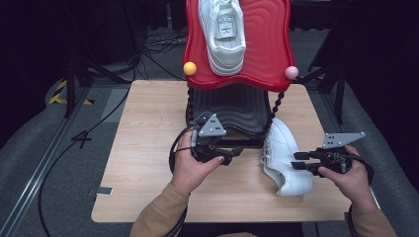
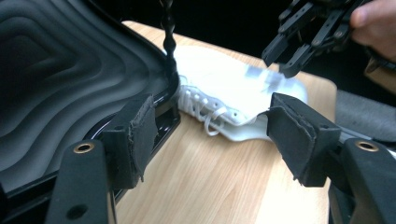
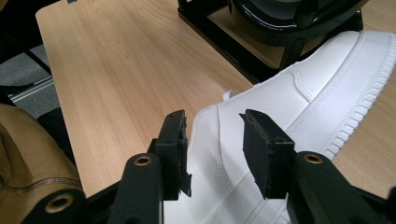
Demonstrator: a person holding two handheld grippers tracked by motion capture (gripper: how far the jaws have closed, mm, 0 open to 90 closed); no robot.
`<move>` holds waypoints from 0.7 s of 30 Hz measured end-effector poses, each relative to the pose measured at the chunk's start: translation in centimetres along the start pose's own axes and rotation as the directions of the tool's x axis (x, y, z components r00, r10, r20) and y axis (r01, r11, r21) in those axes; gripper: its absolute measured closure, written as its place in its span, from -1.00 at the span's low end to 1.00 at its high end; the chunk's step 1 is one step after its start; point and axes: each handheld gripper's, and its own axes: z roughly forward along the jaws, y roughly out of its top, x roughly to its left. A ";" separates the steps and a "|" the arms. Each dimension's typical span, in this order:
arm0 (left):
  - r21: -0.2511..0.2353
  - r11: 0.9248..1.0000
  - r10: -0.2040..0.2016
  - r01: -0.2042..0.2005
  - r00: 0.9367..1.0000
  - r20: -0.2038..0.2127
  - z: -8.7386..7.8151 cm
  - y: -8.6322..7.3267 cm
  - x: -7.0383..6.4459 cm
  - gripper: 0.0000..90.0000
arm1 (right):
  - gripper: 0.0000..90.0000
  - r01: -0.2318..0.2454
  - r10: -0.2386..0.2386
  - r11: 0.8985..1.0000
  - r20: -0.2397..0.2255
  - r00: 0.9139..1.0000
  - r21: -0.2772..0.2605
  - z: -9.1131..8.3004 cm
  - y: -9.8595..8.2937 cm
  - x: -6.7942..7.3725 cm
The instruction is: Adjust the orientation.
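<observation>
A light wooden worktop carries, at its far middle, a two-tier shoe stand with a wavy red upper shelf and a black ribbed lower shelf. On the red shelf a white leather trainer is laid. A second white leather trainer is found on the worktop, right of the stand's near corner, tipped on its side with its heel nearest.

This lower trainer is judged light, with a stiff rubber sole and a softer, smooth upper that could slip; the firm heel collar is the likely place for a hold.

The right claw is held narrowly open astride the heel, nothing pinched yet. The left claw is spread wide and empty, near the stand's black shelf, pointed at the laces.

The trainer's toe is cut off in the right gripper view, and its inner side cannot be made out.
</observation>
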 end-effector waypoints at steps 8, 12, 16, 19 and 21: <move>0.016 1.000 0.009 -0.010 1.000 0.017 0.9 -0.3 -0.3 -0.26 | 0.39 0.005 -0.005 1.000 0.007 1.000 0.001 -0.1 -0.1 -0.2; 0.020 1.000 0.016 -0.017 0.999 0.035 1.0 -0.5 -0.3 -0.26 | 0.58 0.022 -0.022 1.000 0.021 1.000 0.022 -0.4 -0.2 -0.3; 0.025 1.000 0.017 -0.018 0.999 0.034 0.9 -0.6 -0.1 -0.26 | 0.93 0.012 -0.013 0.999 0.017 1.000 0.032 -0.6 -0.4 -0.5; 0.028 0.999 0.018 -0.019 0.999 0.035 0.9 -0.7 -0.2 -0.26 | 0.98 0.008 -0.009 0.999 0.021 1.000 0.045 -0.6 -0.5 -0.6; 0.029 0.999 0.018 -0.019 0.999 0.031 0.9 -0.7 -0.2 -0.26 | 0.99 0.006 -0.007 0.998 0.019 1.000 0.059 -0.5 -0.6 -0.6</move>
